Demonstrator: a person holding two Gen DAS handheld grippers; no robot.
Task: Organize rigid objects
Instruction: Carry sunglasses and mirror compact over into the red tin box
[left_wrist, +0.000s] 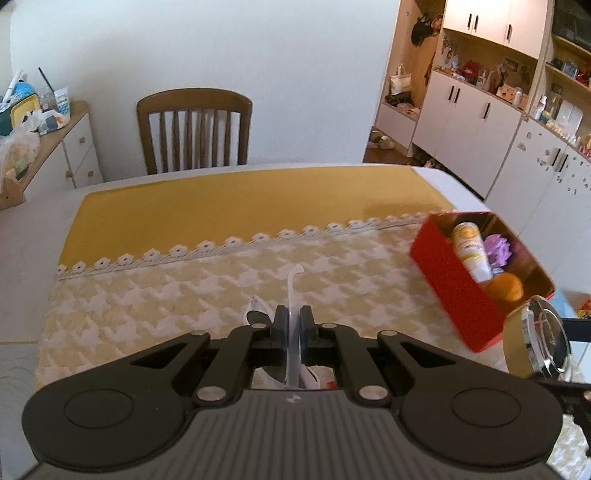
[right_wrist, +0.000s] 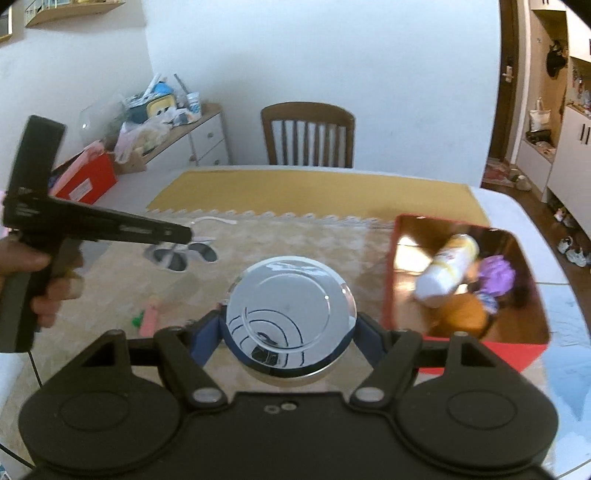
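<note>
A round chrome lid (right_wrist: 290, 308) sits clamped between the right gripper's (right_wrist: 290, 328) fingers just left of the red tin (right_wrist: 476, 354) near the table's (right_wrist: 517, 214) right edge, while the left gripper (left_wrist: 293, 325) pinches clear-framed sunglasses (left_wrist: 291, 291) over the patterned cloth (left_wrist: 166, 295).

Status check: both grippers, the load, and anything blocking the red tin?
Left gripper shut on white-framed sunglasses. Right gripper shut on chrome round lid. Red tin open beside it, holding bottle; no obstruction seen.
</note>
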